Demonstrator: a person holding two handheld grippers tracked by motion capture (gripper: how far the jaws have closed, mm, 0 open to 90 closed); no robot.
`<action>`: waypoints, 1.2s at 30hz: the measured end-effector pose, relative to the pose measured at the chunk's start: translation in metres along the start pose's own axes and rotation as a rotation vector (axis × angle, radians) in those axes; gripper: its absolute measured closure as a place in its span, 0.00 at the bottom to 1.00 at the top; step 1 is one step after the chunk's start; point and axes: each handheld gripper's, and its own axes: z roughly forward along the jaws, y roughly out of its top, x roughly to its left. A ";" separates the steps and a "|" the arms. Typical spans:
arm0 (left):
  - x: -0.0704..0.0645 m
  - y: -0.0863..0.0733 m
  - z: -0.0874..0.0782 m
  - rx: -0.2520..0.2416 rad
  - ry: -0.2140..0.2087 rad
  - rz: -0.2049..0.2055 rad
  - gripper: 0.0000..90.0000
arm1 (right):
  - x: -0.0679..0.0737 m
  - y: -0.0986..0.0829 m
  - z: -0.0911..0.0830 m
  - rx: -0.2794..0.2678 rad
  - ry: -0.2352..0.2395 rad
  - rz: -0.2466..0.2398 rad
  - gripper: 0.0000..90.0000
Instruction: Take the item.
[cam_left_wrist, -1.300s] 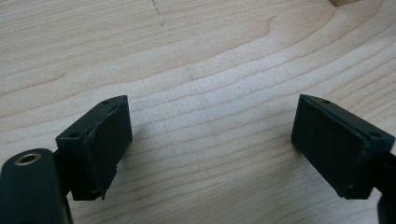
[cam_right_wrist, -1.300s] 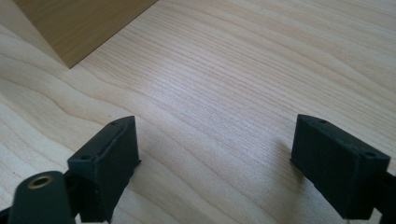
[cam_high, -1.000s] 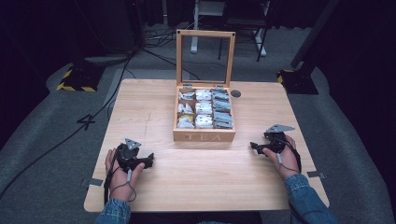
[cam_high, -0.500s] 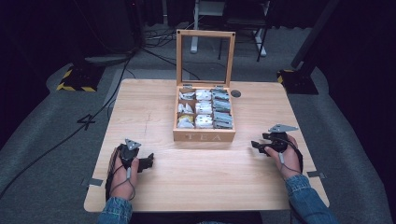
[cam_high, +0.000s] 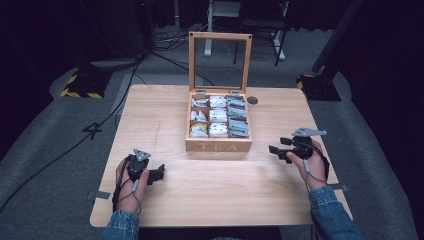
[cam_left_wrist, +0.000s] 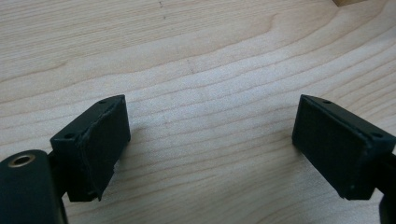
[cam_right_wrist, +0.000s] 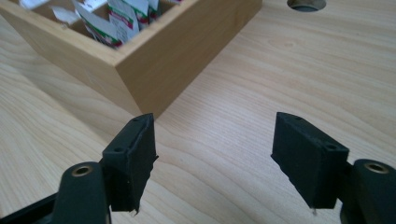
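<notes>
Both tools wide apart, empty: left tool (cam_left_wrist: 210, 140), right tool (cam_right_wrist: 212, 158) nr tea box (cam_right_wrist: 177, 51).

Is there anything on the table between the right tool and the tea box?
Nothing visible. Bare table lies between the right tool and the tea box. In the right gripper view its jaws stand open, the box corner just ahead.

Table (cam_high: 215, 190) evenly, brightly lit from above; surroundings fall to near-black. High view soft, slightly grainy. Gripper views sharp on woodgrain, faint shadows, no glare.
</notes>
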 end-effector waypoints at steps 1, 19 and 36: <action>0.000 0.000 0.000 0.000 0.001 0.000 0.13 | 0.000 0.002 -0.002 -0.007 0.004 0.004 0.35; -0.001 0.001 0.001 0.012 -0.017 0.027 0.07 | 0.019 0.030 -0.014 -0.082 0.061 -0.012 0.37; -0.002 0.000 0.001 0.012 -0.012 0.023 0.07 | 0.059 0.077 0.012 -0.062 0.161 -0.115 0.38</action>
